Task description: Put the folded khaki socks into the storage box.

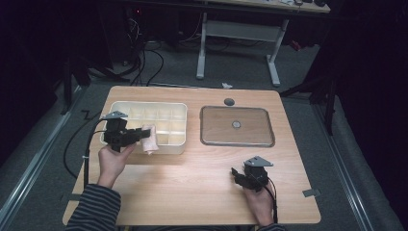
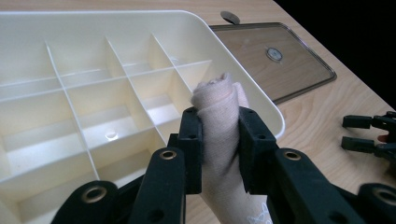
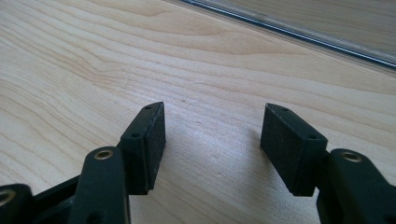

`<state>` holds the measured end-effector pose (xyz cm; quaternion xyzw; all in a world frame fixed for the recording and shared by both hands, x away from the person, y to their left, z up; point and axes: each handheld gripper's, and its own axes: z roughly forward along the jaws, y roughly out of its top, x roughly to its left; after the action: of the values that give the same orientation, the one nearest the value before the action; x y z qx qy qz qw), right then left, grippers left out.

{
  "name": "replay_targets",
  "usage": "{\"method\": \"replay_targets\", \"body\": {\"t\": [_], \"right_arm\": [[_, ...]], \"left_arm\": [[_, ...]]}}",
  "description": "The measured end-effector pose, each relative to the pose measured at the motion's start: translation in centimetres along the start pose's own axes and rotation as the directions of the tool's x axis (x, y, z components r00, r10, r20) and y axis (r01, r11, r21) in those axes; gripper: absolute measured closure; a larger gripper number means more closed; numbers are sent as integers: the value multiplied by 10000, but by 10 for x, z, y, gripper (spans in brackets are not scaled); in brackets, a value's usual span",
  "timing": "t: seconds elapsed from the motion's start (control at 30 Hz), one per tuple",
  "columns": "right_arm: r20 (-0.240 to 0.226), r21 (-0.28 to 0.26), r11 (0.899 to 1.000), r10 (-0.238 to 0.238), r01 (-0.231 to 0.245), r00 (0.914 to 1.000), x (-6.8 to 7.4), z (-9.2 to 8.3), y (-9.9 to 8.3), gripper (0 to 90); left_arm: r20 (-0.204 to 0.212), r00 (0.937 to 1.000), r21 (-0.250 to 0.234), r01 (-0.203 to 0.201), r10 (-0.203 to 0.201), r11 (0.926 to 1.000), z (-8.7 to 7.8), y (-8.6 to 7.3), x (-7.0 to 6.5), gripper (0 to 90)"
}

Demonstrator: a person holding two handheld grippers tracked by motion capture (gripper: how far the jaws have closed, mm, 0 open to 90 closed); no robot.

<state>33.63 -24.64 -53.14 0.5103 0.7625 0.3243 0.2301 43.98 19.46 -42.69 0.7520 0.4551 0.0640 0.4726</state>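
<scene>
A rolled pale pink cloth is pinched between the two black jaws of my left gripper, which is shut on it. From above, that cloth roll hangs at the front right corner of the cream divided tray, over its rim. In the left gripper view the tray's compartments hold nothing. My right gripper rests low over the table near the front right, and its jaws stand open over bare wood.
A clear flat lid with a small knob lies on the table right of the tray. A small dark disc sits behind it. The wooden tabletop stretches between my hands. Cables trail off the left side.
</scene>
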Motion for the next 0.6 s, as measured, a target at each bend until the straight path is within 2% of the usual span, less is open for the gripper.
{"method": "replay_targets", "body": {"t": [0.2,0.3,0.43,0.6], "right_arm": [[0,-2,10000,-2,2,10000,0,0,0,405],[3,-1,10000,4,-4,10000,0,0,0,405],[4,0,10000,7,-7,10000,0,0,0,405],[4,0,10000,5,-5,10000,0,0,0,405]], "left_arm": [[85,9995,22,317,-317,9995,4,6,10,738],[27,9996,80,285,-285,9996,8,10,13,737],[265,9973,-43,682,-681,9977,12,12,20,737],[225,9957,148,894,-898,9959,20,11,29,737]]}}
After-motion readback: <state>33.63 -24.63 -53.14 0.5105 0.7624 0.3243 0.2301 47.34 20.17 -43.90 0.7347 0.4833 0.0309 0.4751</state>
